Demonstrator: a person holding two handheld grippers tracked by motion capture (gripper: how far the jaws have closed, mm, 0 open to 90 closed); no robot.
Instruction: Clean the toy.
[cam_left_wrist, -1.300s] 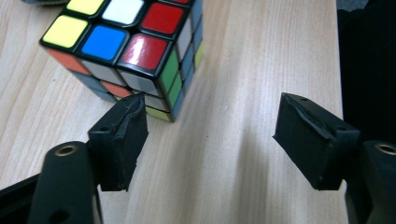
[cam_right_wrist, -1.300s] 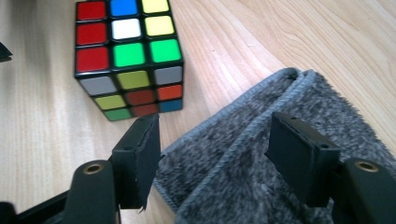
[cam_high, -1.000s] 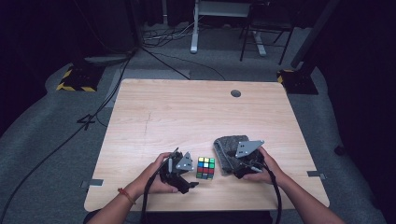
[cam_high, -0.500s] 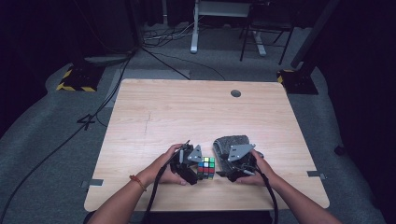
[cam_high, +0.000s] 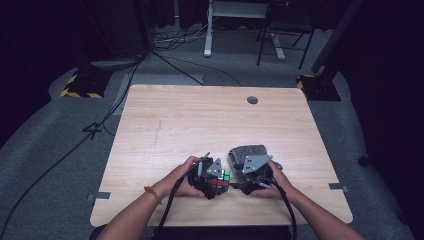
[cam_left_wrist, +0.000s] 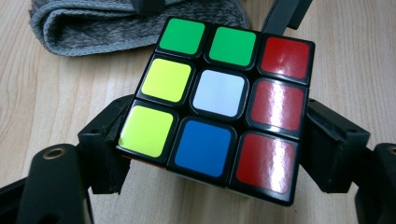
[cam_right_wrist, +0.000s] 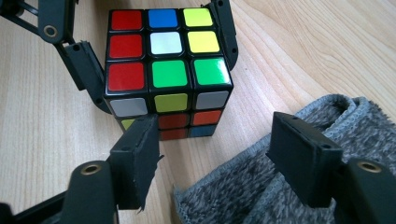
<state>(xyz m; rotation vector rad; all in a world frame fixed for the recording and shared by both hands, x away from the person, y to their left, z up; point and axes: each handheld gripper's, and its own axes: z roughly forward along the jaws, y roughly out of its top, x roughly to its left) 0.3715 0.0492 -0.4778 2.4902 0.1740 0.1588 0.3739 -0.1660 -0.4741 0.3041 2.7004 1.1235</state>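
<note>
1. Cube (cam_left_wrist: 219, 105) sits at the near edge of the table (cam_high: 175, 125), about mid-width, just left of the folded grey towel (cam_high: 247, 154).
2. My left gripper (cam_left_wrist: 217, 154) has its jaws pressed against two opposite sides of the cube, so I'd call the grab done. Whether it's lifted off the wood, I can't tell.
3. My right gripper (cam_right_wrist: 219, 163) is spread, pinching nothing, pointing at the cube's right side, one jaw over the towel's edge.
4. Colours are scrambled: a red column, two greens, two yellows, a blue and a white centre on top. Any turning looks like it's all left to do.
</note>
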